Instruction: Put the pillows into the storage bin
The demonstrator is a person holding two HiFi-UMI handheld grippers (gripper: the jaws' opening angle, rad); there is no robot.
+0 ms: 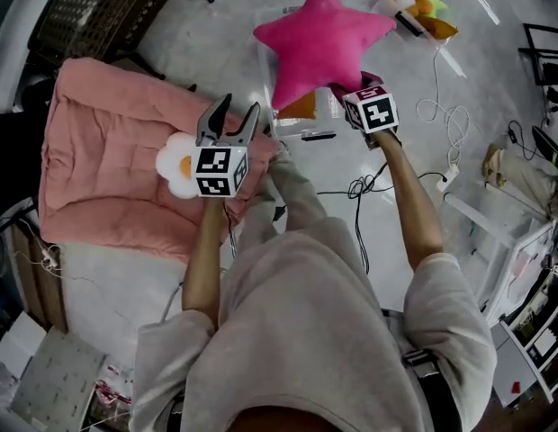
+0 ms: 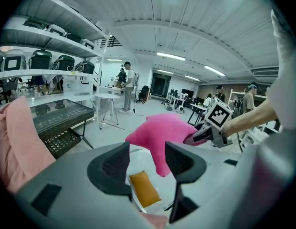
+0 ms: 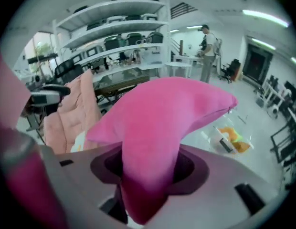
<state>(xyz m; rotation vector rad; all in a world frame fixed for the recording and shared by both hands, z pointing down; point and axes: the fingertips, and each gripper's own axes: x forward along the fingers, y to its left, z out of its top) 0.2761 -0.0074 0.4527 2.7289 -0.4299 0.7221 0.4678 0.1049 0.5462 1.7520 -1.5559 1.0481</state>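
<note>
My right gripper [image 1: 347, 88] is shut on one arm of a bright pink star pillow [image 1: 322, 36], holding it in the air over a clear storage bin [image 1: 301, 134]. An orange pillow [image 2: 144, 189] lies inside that bin. In the right gripper view the star [image 3: 162, 123] fills the gap between the jaws of the right gripper [image 3: 148, 173]. My left gripper [image 1: 240, 106] stands open and empty to the left of the bin, above a white flower-shaped pillow [image 1: 175, 165] with a yellow centre. Past the open left gripper [image 2: 149, 162] hangs the star [image 2: 160, 133].
The flower pillow lies on a pink quilted mat [image 1: 108, 142] at the left. An orange and green pillow [image 1: 421, 5] lies on the floor beyond the bin. Cables [image 1: 358, 187] trail over the floor, a black mesh rack [image 1: 94, 7] stands far left, white shelving [image 1: 499, 232] right.
</note>
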